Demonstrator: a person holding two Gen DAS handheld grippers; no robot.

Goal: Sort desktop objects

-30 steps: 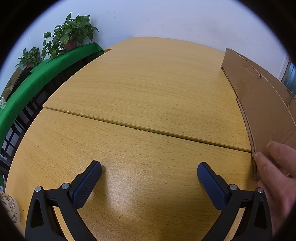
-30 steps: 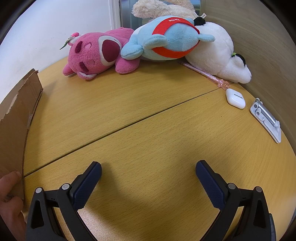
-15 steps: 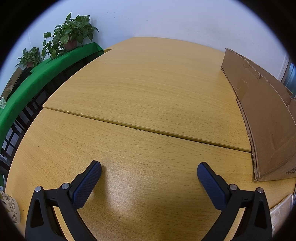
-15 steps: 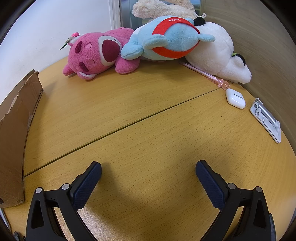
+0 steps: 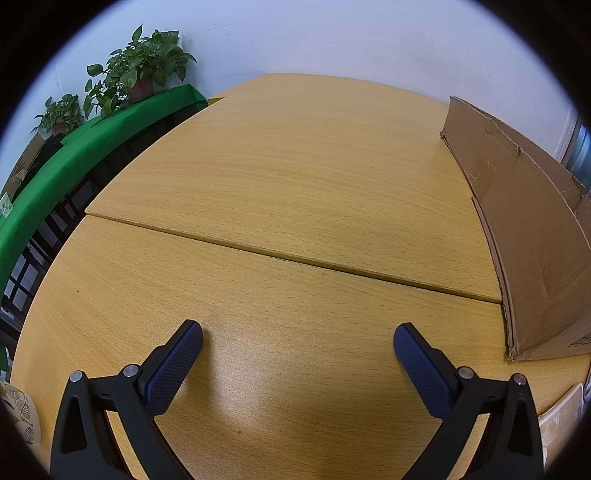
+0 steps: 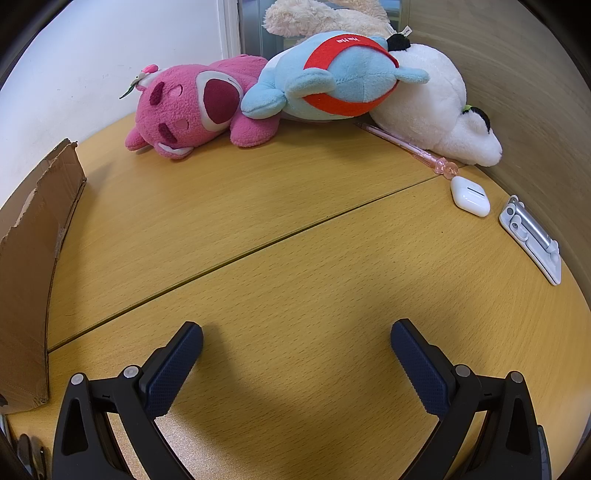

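Both spread wide and empty: left gripper, right gripper. Best start probably ahead-right of the right one: earbud case, approached low, squarely. Cardboard box waiting left.

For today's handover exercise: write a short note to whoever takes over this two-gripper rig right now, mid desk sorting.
Left gripper: open, empty, over bare wooden desk.
Right gripper: open, empty.
Brown cardboard box stands between the two grippers.
Far side: pink plush bear, blue plush with red band, white plush, beige plush, pink pen.
Right edge: white earbud case, silver metal stand.
Done: no item seen sorted; box interior hidden.
Left: apparently all items.
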